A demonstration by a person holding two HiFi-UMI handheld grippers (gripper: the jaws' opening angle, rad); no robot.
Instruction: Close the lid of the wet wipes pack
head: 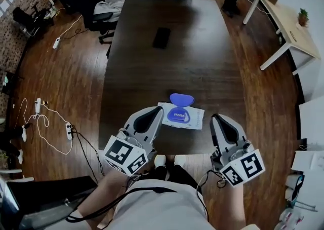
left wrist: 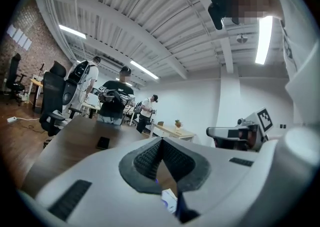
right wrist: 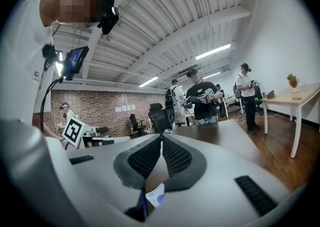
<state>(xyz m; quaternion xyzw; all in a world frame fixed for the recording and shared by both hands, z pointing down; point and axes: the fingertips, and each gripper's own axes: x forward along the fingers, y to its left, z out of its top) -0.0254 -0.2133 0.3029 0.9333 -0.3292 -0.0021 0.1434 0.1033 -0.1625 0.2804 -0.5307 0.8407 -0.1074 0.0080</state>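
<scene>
one wipes pack [head: 186, 118], just beside left gripper [head: 155, 114]

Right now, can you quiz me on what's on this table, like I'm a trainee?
1. True or false: the blue lid of the wet wipes pack is flipped open.
2. What lies farther along the table? A) a cup B) a black phone C) a book
3. Fill in: the fingers of the left gripper and the right gripper are ____ (open or shut).
Key: 1 true. 2 B. 3 shut, with nothing between them.
</scene>
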